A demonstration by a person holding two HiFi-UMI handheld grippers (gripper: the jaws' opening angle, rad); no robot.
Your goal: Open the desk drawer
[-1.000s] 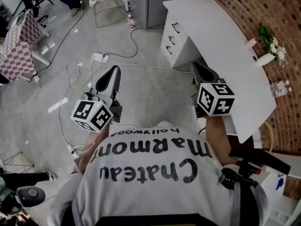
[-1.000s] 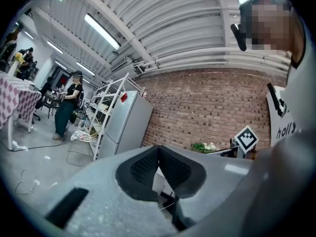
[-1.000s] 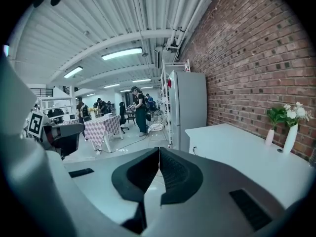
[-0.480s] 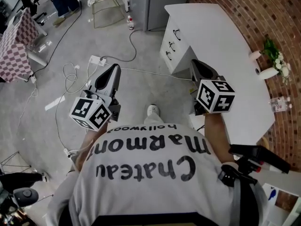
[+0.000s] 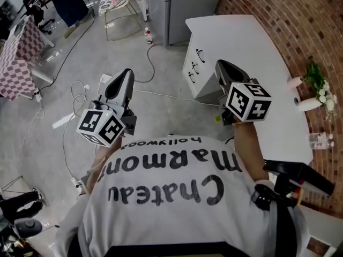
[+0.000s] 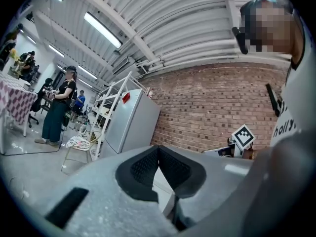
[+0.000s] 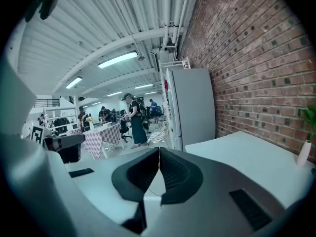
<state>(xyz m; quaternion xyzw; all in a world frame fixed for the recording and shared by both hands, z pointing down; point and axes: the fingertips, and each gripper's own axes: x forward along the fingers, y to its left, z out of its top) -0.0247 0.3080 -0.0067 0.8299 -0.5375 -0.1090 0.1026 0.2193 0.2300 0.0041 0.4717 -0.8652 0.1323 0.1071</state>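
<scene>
A white desk [image 5: 252, 52] stands ahead against the brick wall. Its drawer unit [image 5: 203, 82] faces the floor side, with two black handles, the upper handle [image 5: 201, 55] and the lower handle [image 5: 191, 75]. My right gripper [image 5: 221, 67] hovers just right of the drawer fronts, over the desk's near edge, apart from the handles. My left gripper [image 5: 126, 76] hangs over bare floor well left of the desk. In the right gripper view the dark pads [image 7: 170, 172] meet with nothing between them, and the desk top [image 7: 247, 157] lies ahead. The left gripper's pads [image 6: 173, 167] likewise touch, empty.
A grey fridge [image 5: 182, 4] stands beyond the desk, a wire chair [image 5: 120, 1] beside it. Cables [image 5: 153, 50] and a power strip [image 5: 105, 79] cross the floor. A vase with flowers [image 5: 316, 87] and a bottle [image 5: 320, 140] sit on the desk's far side. A chequered table [image 5: 21, 52] is at left.
The person has walked toward the desk, carrying both grippers forward; the drawer unit is now beside the right gripper. Both pairs of jaws stay closed.
</scene>
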